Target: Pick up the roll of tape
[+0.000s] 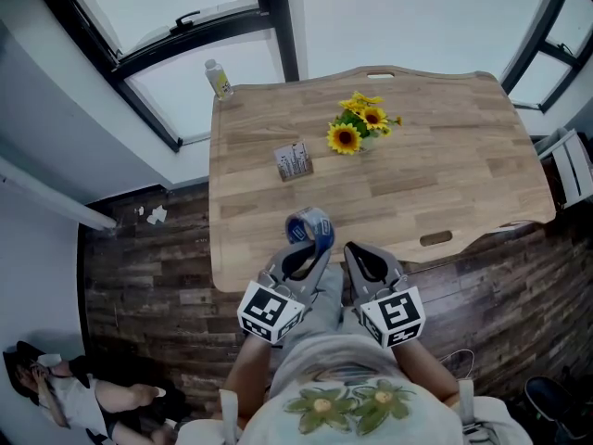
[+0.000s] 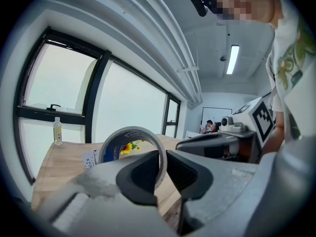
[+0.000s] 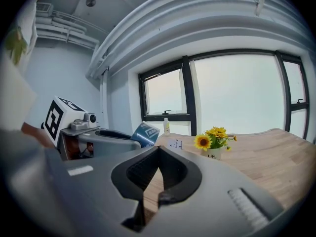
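A roll of tape (image 1: 310,228), grey outside with a blue core, hangs upright just above the near edge of the wooden table (image 1: 445,174). My left gripper (image 1: 315,247) is shut on it. In the left gripper view the two pads pinch the roll's wall (image 2: 113,147), one inside the ring and one outside, and my left gripper (image 2: 163,159) points almost level. My right gripper (image 1: 350,246) hovers right beside it, shut with nothing between its pads (image 3: 158,149). From the right gripper view the tape (image 3: 144,134) shows at the left, beyond the other gripper's body.
A small pot of sunflowers (image 1: 357,128) stands mid-table, with a card stand (image 1: 294,161) to its left. A clear bottle (image 1: 218,79) stands at the far left corner. Windows lie beyond the table. Someone sits on the dark wood floor at lower left (image 1: 56,387).
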`<action>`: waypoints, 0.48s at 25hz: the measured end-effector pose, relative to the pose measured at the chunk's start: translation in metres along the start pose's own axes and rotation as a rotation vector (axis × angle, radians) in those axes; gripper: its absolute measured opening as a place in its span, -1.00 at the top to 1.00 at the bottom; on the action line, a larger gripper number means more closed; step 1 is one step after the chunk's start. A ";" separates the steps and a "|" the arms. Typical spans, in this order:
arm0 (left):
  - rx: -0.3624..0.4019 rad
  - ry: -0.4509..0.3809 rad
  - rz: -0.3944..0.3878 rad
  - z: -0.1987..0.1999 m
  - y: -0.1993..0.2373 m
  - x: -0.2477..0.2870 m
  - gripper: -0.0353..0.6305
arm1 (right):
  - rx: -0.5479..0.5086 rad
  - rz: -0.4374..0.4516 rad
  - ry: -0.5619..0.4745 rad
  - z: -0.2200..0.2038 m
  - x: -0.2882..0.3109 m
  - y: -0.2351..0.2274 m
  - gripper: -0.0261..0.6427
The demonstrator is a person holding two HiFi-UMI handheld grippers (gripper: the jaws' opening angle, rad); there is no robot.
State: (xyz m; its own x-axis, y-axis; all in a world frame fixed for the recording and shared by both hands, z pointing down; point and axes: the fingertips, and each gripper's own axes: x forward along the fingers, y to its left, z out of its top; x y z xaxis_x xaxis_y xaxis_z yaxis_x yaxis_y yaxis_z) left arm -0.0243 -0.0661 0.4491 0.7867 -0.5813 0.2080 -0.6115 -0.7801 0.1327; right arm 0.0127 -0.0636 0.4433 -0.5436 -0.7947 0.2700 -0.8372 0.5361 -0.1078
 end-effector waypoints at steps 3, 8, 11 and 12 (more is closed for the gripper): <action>0.003 -0.002 -0.002 0.001 -0.002 0.000 0.74 | -0.002 -0.004 0.000 -0.001 -0.002 0.000 0.93; 0.002 0.003 -0.001 -0.001 -0.003 0.000 0.74 | -0.004 -0.018 0.005 -0.004 -0.003 -0.003 0.93; 0.003 0.007 0.001 -0.002 -0.003 0.001 0.74 | -0.005 -0.021 0.006 -0.004 -0.004 -0.004 0.93; 0.003 0.009 0.002 -0.002 -0.002 0.001 0.74 | -0.006 -0.021 0.007 -0.004 -0.004 -0.004 0.93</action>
State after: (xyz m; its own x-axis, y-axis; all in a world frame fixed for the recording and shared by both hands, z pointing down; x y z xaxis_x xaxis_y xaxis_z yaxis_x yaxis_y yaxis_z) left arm -0.0224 -0.0644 0.4512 0.7848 -0.5806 0.2168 -0.6125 -0.7798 0.1291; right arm 0.0189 -0.0612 0.4468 -0.5257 -0.8036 0.2790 -0.8479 0.5212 -0.0968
